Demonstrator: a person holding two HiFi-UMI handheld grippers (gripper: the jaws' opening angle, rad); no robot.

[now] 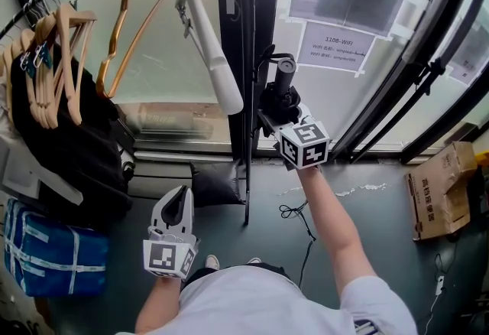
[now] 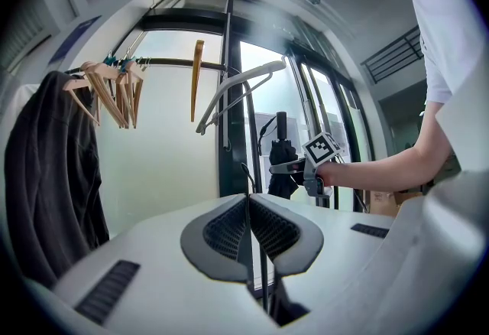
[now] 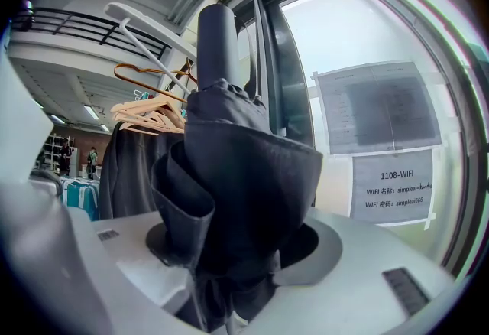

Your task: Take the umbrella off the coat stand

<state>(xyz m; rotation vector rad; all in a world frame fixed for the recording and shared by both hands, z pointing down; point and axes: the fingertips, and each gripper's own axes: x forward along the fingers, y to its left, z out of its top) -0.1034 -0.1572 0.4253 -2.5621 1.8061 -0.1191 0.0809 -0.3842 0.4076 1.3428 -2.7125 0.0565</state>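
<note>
**Right gripper view: folded umbrella [image 3: 237,188] clamped between the fingers [image 3: 327,248]**

Both fingers of the right gripper [image 1: 278,107] press on the black umbrella from either side, about halfway closed, and the cloth bunches and bulges out between them. The umbrella stands upright. Its round, cylindrical end rises above the fingers and its loose folds hang below them.

In the head view, the black pole of the coat stand [image 1: 250,35] runs just to the left of these fingers. A small hook on the pole sits close beside the umbrella's upper end; whether the two touch cannot be told. Beyond the fingers, paper notices [image 1: 336,45] are taped to the glass.

The left gripper [image 2: 248,207] has its fingers closed flat against each other with nothing between them. It is held low, well apart from the umbrella, on the other side of the pole. Above and beyond those fingers a white hanger [image 1: 214,58] hangs from the stand's rail. Further to their left are wooden hangers [image 1: 61,58] and a dark coat [image 1: 69,150].
</note>
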